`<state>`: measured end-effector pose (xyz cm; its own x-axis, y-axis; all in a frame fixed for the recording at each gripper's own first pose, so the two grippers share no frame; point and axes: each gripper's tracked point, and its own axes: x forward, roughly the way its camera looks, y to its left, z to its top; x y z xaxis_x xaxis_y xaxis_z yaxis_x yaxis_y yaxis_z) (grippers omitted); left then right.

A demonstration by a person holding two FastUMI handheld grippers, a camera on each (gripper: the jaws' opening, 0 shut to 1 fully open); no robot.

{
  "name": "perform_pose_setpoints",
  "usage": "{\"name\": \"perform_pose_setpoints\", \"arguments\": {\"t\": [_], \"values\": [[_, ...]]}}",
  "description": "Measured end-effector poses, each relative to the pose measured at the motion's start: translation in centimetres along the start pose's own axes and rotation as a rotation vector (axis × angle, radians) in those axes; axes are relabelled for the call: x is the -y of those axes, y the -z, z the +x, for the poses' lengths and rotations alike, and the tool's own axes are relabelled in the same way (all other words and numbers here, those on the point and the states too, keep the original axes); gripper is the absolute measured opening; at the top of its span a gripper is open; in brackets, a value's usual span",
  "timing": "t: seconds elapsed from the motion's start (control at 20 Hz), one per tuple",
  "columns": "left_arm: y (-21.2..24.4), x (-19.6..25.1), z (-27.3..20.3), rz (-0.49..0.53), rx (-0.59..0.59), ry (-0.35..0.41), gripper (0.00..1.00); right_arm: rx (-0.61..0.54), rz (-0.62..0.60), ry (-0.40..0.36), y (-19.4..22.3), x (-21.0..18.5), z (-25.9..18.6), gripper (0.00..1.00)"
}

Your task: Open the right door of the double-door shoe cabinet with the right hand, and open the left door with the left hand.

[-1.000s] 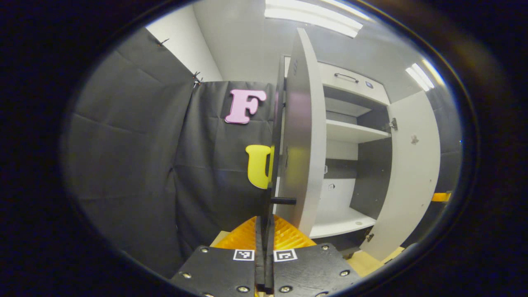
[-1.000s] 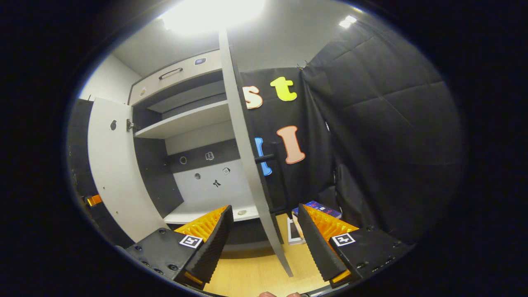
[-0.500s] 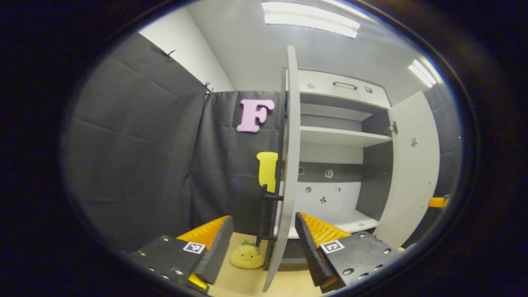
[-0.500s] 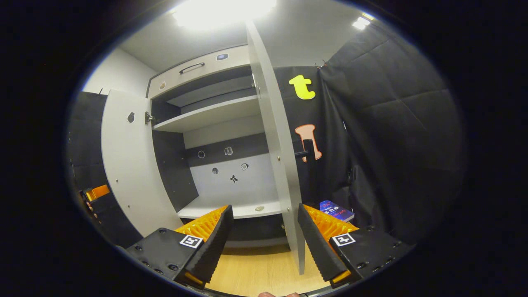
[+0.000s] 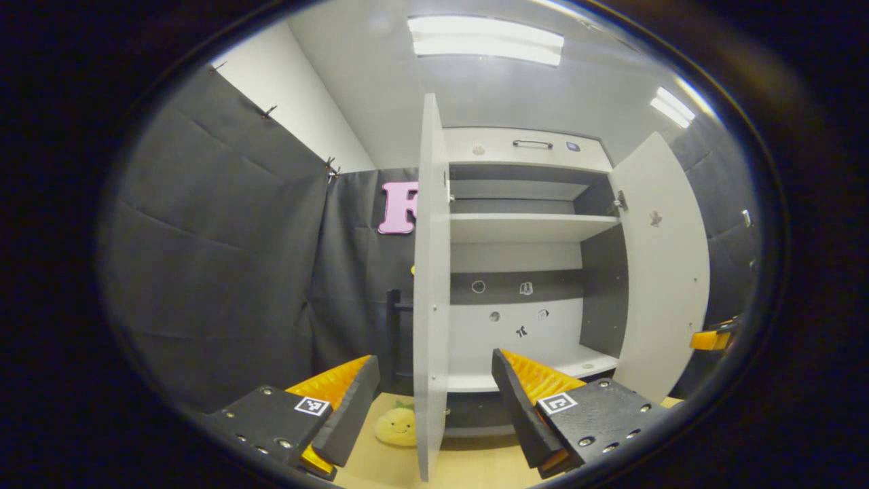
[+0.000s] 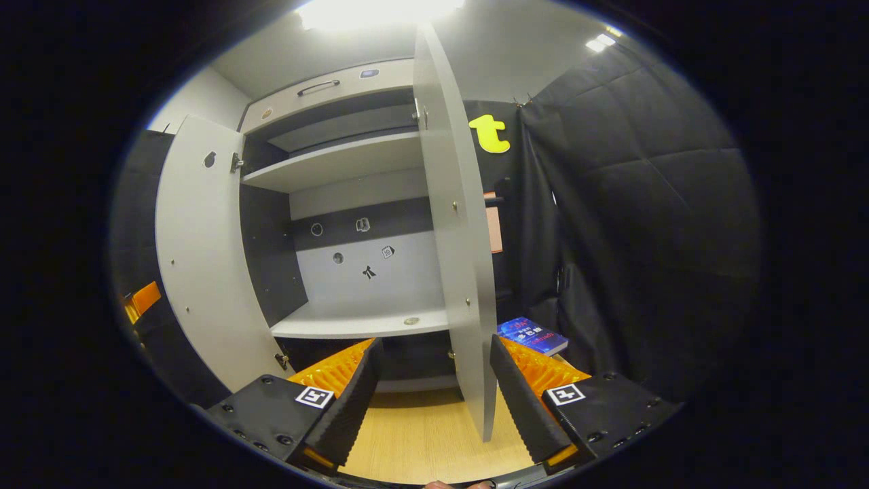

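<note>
Doors of the white double-door shoe cabinet both stand swung wide: left door, right door. Left gripper and right gripper hold nothing, fingers spread. Task looks finished.

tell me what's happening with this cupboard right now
A person holds a two-finger gripper in each hand before a white double-door shoe cabinet. Both doors stand open: the left door and the right door. The left gripper and right gripper are open, gripping nothing.
</note>
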<state>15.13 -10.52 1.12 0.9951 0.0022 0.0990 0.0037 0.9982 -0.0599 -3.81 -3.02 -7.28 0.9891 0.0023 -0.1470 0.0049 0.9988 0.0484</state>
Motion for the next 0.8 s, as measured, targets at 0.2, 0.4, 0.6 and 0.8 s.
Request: {"name": "perform_pose_setpoints", "arguments": {"t": [0.2, 0.4, 0.6, 0.8], "values": [[1.8, 1.8, -0.6, -0.022, -0.069, 0.046, 0.95, 0.014, 0.032, 0.008, 0.2, 0.1, 0.0, 0.98], [1.7, 1.8, -0.3, -0.014, -0.055, 0.036, 0.95, 0.023, 0.081, 0.007, 0.4, 0.0, 0.5, 0.98], [1.8, 1.3, 0.2, -0.003, -0.043, -0.014, 0.94, 0.038, 0.07, -0.002, 0.3, 0.0, 0.6, 0.98], [3.3, 1.6, -0.4, -0.018, -0.098, -0.022, 0.95, 0.029, 0.034, -0.031, 1.1, -0.2, 0.8, 0.98]]}}
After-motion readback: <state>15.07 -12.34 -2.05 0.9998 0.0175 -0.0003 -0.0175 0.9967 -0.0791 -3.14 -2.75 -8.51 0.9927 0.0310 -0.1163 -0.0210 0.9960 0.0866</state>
